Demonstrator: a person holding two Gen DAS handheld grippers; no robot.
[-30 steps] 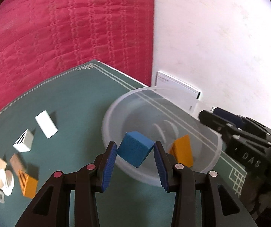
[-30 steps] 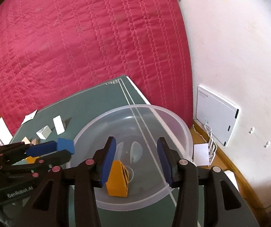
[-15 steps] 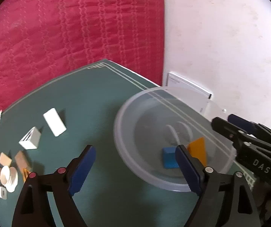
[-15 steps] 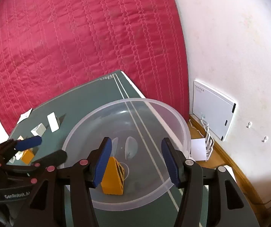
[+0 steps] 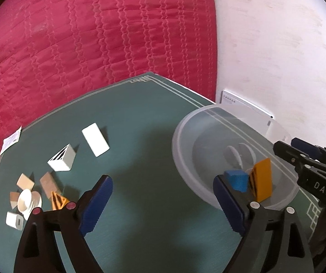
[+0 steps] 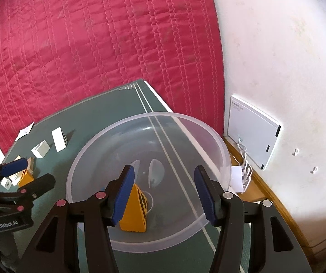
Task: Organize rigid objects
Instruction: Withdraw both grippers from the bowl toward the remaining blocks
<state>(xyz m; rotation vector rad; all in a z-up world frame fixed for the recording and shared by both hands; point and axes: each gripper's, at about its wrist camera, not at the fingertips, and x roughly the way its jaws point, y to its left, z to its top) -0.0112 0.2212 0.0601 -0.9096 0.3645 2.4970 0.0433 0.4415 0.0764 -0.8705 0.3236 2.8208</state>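
Left gripper (image 5: pixel 163 201): jaws opening, nothing between them, over the desk (image 5: pixel 140 118); right gripper (image 6: pixel 163 188): spread, empty, above the bowl (image 6: pixel 210 136); blue block (image 5: pixel 237 179) and orange wedge (image 5: pixel 263 182) touching inside the bowl; white blocks (image 5: pixel 95 139) and small pieces at 9 o'clock on the desk

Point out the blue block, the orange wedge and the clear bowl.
blue block (image 5: pixel 237 179): left wrist view, top face.
orange wedge (image 6: pixel 132 213): right wrist view, plain sloped face.
clear bowl (image 6: pixel 222 145): right wrist view, far right rim.
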